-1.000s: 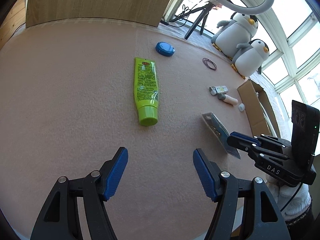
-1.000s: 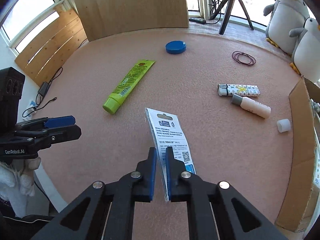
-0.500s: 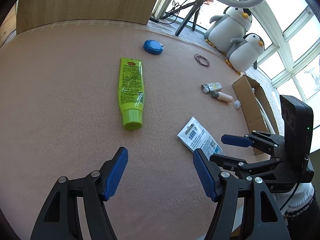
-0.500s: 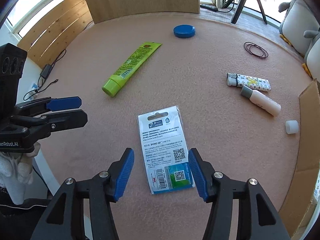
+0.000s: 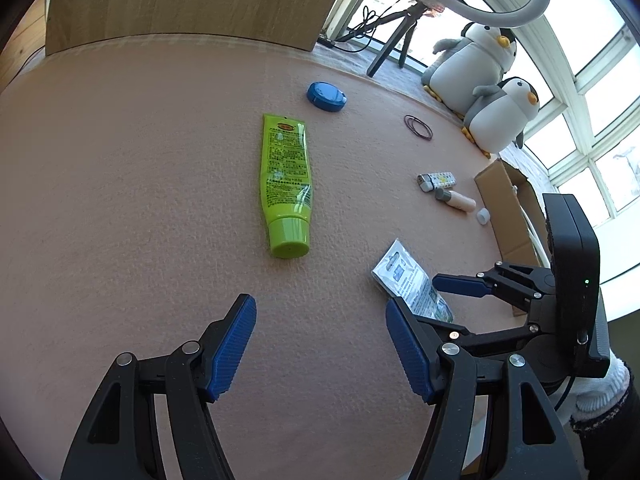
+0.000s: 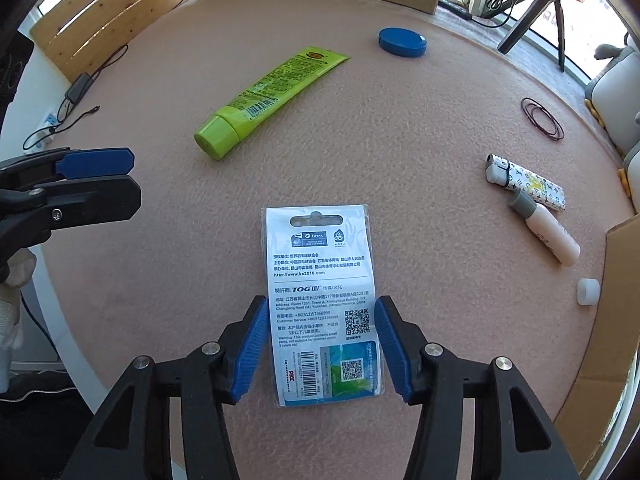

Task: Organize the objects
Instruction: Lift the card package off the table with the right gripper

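Right wrist view: the packaged card lay flat on the table, printed back up, its lower half between the spread fingers of the right hand-held gripper, which held nothing.
Direction: the card sat straight ahead of that hand-held gripper and below it; whether the pads touched its edges could not be told.
Long axis: it ran along the line of the fingers, hang-hole end farthest away, so the jaws straddled the card's short width.
Nearer arm: the right one by far; the left hand-held gripper hovered with jaws apart and empty over bare felt, the card off beyond its right finger.
Green tube: soft plastic, flattened at the crimped tail, round at the cap, lying diagonally well apart from the card.
Card material: thin, glossy, in a clear sleeve (likely slippery and hard to lift off a flat surface).
Table surface: pinkish felt, slightly fuzzy.
Other things: a blue round lid, dark rubber bands, a patterned lighter touching a small beige bottle, a white cap near the cardboard box.
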Tool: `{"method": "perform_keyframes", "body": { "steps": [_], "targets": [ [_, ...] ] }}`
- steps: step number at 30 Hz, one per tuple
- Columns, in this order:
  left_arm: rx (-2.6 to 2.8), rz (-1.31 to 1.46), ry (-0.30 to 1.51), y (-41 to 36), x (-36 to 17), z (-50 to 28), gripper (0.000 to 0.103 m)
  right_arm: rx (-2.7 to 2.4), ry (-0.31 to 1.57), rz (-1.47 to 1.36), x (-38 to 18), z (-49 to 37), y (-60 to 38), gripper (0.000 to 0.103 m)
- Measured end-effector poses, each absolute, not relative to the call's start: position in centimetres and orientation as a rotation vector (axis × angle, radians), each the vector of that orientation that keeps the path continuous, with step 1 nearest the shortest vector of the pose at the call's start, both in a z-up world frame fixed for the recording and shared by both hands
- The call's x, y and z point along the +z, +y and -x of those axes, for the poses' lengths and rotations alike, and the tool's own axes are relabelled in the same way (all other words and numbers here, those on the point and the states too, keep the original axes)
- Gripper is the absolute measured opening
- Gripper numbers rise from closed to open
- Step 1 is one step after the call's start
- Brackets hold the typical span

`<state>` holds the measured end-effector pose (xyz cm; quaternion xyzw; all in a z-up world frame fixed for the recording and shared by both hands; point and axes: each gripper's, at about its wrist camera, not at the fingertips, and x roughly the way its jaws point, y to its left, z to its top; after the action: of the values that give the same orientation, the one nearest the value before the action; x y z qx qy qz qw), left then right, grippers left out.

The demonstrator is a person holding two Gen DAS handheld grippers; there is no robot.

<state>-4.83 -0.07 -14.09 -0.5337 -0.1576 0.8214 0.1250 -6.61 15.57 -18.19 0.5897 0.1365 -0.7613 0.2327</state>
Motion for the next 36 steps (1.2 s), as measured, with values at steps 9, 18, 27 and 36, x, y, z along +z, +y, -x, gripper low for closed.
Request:
{"method": "perform_keyframes", "body": {
  "steps": [9, 18, 27, 36],
  "targets": [
    [2.380, 1.559, -0.436, 0.8, -14.1, 5.3, 0.070, -2.124, 0.293, -1.576, -16.4, 5.8, 17.3, 0.026],
    [2.362, 1.552, -0.414, 2.1, -14.1, 5.5, 0.070, -2.085, 0.314, -1.667, -18.4, 6.6, 17.0, 0.060],
    [2.367, 1.547, -0.425, 1.8, -14.2, 5.1, 0.070, -2.036, 0.283, -1.695, -18.4, 7.7, 16.9, 0.052],
    [2.382, 1.548, -0.436, 1.1, -14.2, 4.5, 0.070, -2.087, 0.284, -1.662, -17.1, 7.2, 17.3, 0.052]
  ]
}}
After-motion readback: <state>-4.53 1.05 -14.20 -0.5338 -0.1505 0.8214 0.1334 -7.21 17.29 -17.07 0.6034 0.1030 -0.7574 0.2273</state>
